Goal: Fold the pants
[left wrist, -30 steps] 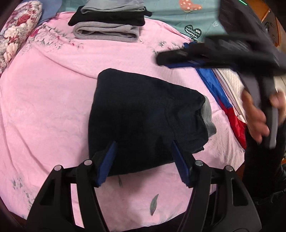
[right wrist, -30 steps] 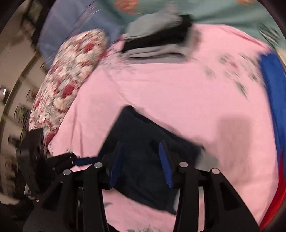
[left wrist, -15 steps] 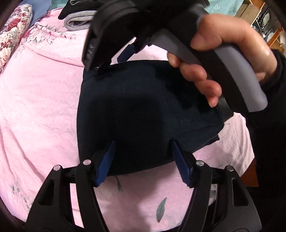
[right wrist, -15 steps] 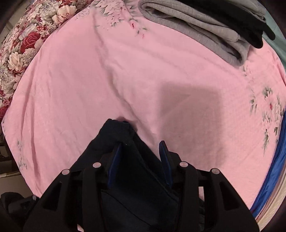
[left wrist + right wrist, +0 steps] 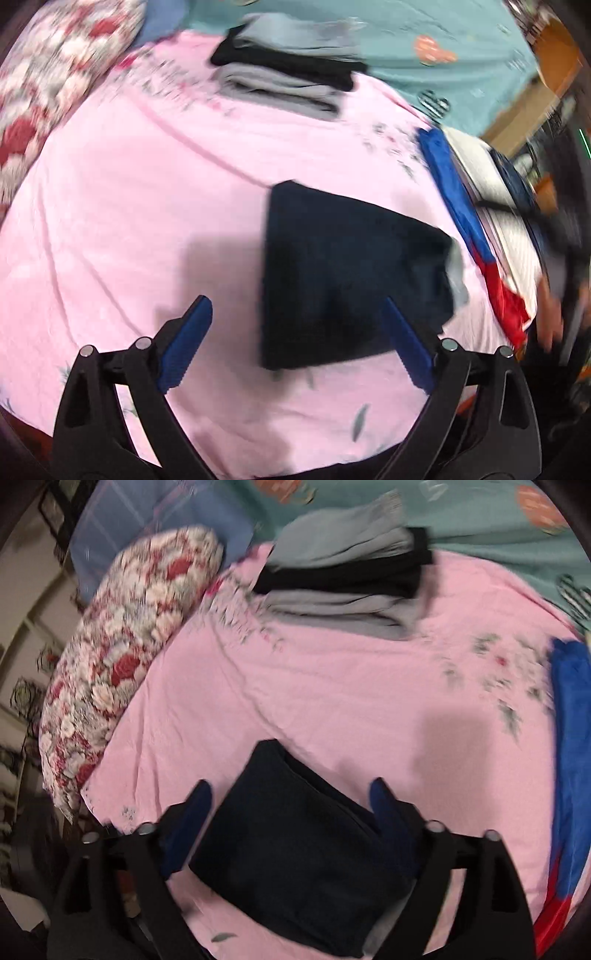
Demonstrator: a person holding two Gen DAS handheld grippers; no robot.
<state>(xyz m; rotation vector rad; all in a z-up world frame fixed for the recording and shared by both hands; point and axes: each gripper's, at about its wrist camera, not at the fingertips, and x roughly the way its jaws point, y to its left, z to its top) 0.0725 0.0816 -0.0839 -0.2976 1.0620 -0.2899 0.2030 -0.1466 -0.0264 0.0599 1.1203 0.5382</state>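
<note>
- pants (image 5: pixel 347 273): dark navy, nearly black garment folded into a compact, roughly rectangular bundle lying flat on the pink bedsheet (image 5: pixel 147 206).
- left wrist view: the bundle sits right of centre, its left edge straight and its far corner pointed; a strip of lighter grey lining shows at its right end.
- right wrist view: the pants (image 5: pixel 295 856) lie low in the frame, set on a diagonal, with stacked fold layers visible along the far edge.
- surface: smooth, with no loose leg trailing out; fine detail is softened by blur.
</note>
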